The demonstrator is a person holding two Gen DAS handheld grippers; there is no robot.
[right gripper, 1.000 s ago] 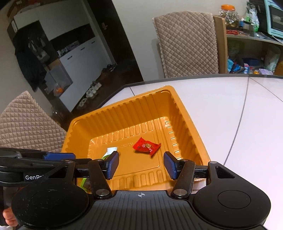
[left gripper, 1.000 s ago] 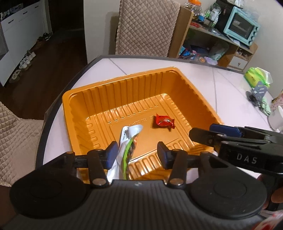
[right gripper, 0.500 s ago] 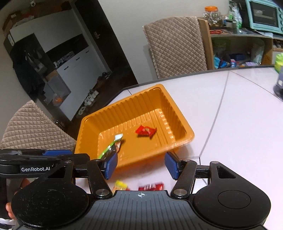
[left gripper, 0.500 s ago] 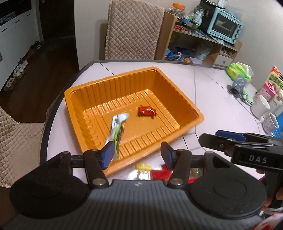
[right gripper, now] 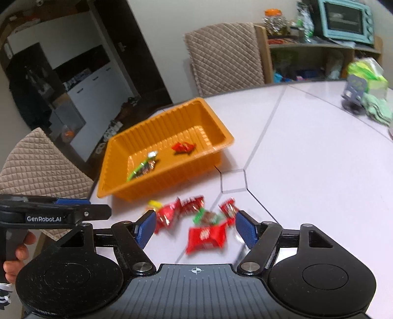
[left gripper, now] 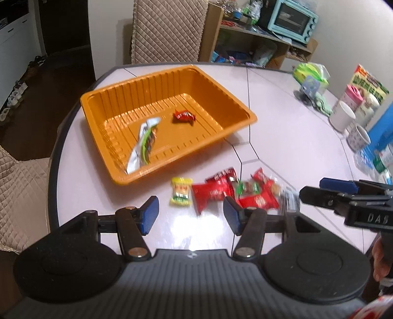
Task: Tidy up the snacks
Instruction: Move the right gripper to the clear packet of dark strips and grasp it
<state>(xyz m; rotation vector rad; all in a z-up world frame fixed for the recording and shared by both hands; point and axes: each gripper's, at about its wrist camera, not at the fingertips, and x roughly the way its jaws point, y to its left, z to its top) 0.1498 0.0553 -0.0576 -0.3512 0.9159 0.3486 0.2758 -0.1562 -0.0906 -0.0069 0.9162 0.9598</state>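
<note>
An orange tray (left gripper: 98, 98) (right gripper: 221, 132) on the white table holds a silver-green packet (left gripper: 143, 142) (right gripper: 141, 168) and a small red candy (left gripper: 183, 116) (right gripper: 183, 147). In front of the tray lie loose snacks: a yellow candy (left gripper: 181, 191) (right gripper: 153, 204), several red packets (left gripper: 213, 192) (right gripper: 206, 236) and a green-red one (left gripper: 248, 187) (right gripper: 206, 217). My left gripper (left gripper: 191, 213) is open and empty above the table, near the yellow candy. My right gripper (right gripper: 196, 227) is open and empty, just above the red packets.
Mugs (left gripper: 342, 115), a pink cup (left gripper: 353, 94), boxes and a green tissue pack (left gripper: 310, 72) (right gripper: 366, 71) stand on the table's right side. Quilted chairs (left gripper: 169, 29) (right gripper: 226, 63) stand behind the table and at its left. A shelf with a teal oven (left gripper: 292, 19) is at the back.
Both grippers have pulled back from over the tray toward the table's front. The loose snacks in front of the tray have come into view between the fingers.
</note>
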